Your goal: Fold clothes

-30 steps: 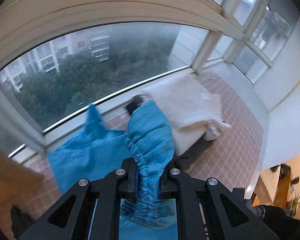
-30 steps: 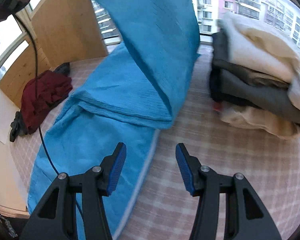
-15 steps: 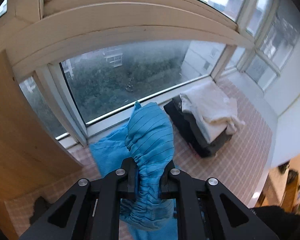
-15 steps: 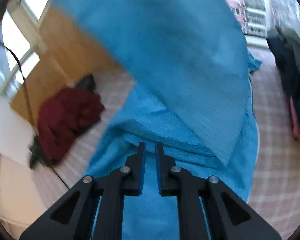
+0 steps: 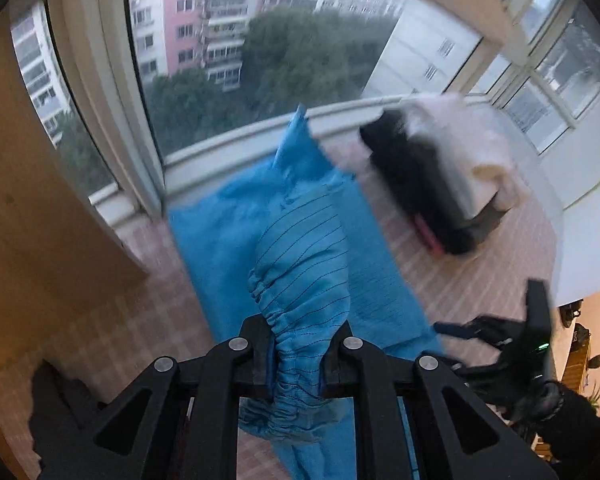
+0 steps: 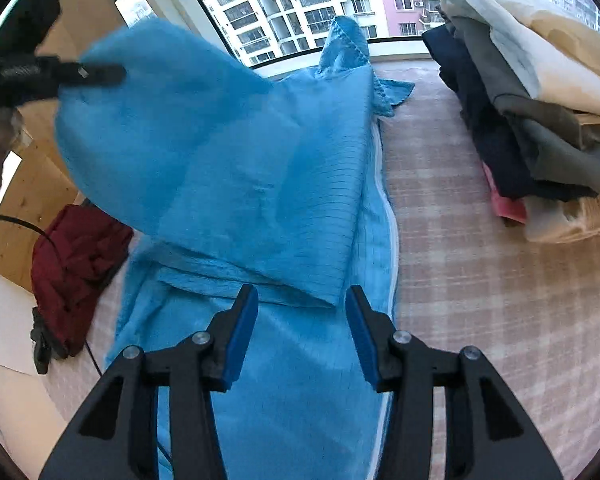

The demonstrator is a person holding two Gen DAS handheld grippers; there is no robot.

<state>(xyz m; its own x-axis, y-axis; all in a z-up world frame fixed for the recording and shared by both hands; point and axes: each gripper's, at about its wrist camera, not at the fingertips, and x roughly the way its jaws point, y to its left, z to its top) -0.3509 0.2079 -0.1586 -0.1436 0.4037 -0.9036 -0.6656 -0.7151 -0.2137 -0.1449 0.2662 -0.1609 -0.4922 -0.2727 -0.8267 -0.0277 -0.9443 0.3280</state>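
1. Your left gripper (image 5: 298,354) is pinching the gathered elastic cuff (image 5: 288,308) of the blue garment (image 6: 260,184) — its fingers are pressed tight on the bunched cloth, so keep that pinch firm.
2. The garment is lying lengthwise on the checked sheet (image 6: 480,280), collar toward the window, with the sleeve lifted and draping across its body.
3. Your right gripper (image 6: 302,326) is hovering just over the sleeve's lower edge; its jaws have just been opening and are now spread, with nothing between them.
4. Try lowering the cuff slowly along the garment's midline — tension should keep the sleeve flat.
5. Keep clear of the folded clothes stack (image 6: 540,100) beside it.
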